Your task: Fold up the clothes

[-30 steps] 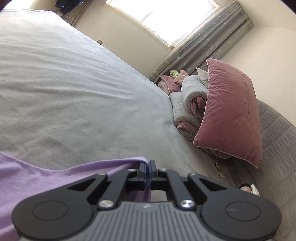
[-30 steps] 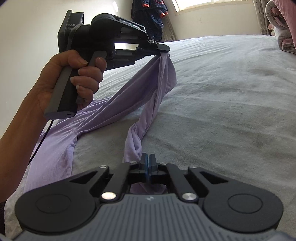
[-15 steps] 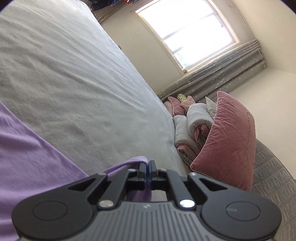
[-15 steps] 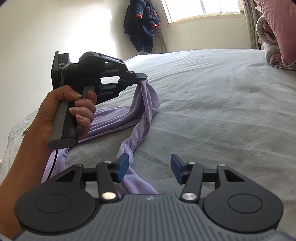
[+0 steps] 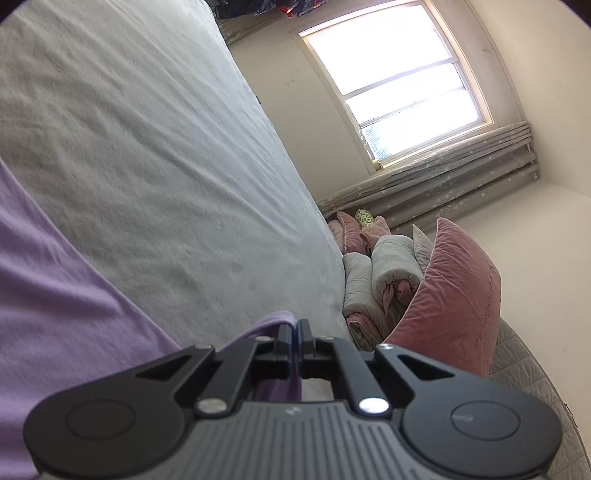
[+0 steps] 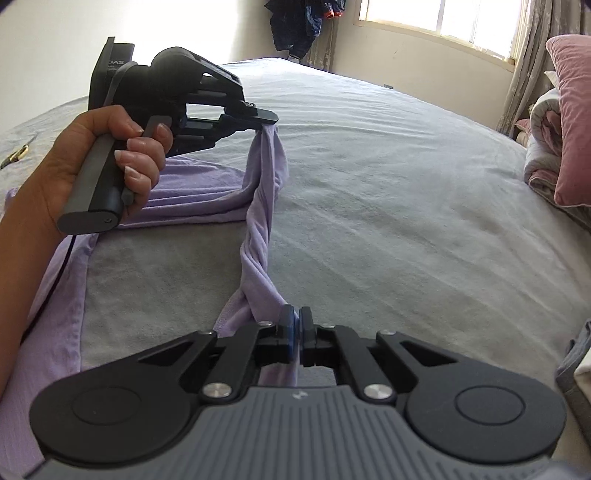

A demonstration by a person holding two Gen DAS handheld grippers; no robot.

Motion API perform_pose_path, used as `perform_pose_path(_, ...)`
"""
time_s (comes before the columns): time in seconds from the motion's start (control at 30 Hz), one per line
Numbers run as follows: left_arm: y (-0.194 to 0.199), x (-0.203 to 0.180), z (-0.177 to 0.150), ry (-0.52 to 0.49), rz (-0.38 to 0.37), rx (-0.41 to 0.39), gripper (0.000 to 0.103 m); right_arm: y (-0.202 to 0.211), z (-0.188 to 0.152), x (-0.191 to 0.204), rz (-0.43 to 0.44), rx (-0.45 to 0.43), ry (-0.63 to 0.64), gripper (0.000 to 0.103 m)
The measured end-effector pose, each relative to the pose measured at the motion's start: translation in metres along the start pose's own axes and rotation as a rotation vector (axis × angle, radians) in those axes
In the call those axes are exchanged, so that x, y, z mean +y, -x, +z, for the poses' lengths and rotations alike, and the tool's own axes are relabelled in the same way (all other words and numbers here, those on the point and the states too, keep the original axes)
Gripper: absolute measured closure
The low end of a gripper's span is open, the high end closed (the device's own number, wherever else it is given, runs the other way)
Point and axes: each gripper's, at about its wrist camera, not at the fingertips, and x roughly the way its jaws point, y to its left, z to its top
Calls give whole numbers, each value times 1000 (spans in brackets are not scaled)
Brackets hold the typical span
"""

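Your left gripper (image 6: 271, 123) pinches the soft lilac shirt (image 6: 258, 206). Your right gripper (image 6: 295, 325) clamps its twisted, ropy edge above the grey bed (image 6: 406, 184).

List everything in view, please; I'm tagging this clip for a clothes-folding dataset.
Garment: one, lilac, twisted, strung between both grippers, the rest lying on the bed.
Bed cover: one, grey, spread under everything.
Pillow: one large, pink, upright at the bed's far end.
Rolled bedding: several, grey and pink, beside the pillow.
Window: one, bright, in the wall.
Curtain: one, grey with stars, bunched beside the window.
Hanging clothes: dark blue, in the corner.
Left gripper: black, fingers shut on the garment.
Right gripper: black, blue-padded fingers shut on the garment.
Hand: one, holding the left gripper.
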Motion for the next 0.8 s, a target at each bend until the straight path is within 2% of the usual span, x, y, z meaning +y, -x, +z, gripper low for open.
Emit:
perform_pose_path(0.1,5,2,4,9,4,-28,101,10,6,-7,-70,-27,18,102)
perform_pose_path(0.17,7,5,7,19,24,-46,101,16,6,-5,-66,-35,24,102)
perform_pose_path(0.4,9,19,12,61,95,-69,101,-10,-12,35,98,78,61,102)
perform_pose_path(0.47,13,22,12,59,103,-72,101,-18,-17,46,135,110,52,96)
perform_pose_path(0.53,13,22,12,54,109,-69,101,-16,-16,51,158,99,49,88)
perform_pose_path(0.57,13,22,12,52,111,-67,101,-12,-14,48,166,86,39,87)
perform_pose_path(0.6,12,22,12,51,111,-64,101,-9,-12,43,165,64,17,81)
perform_pose_path(0.63,12,21,12,50,111,-61,101,-6,-10,35,155,40,-14,63)
perform_pose_path(0.67,11,21,12,47,112,-59,101,-3,-9,28,135,22,-47,54)
perform_pose_path(0.8,10,22,11,38,117,-52,101,-8,-9,4,36,18,-117,52)
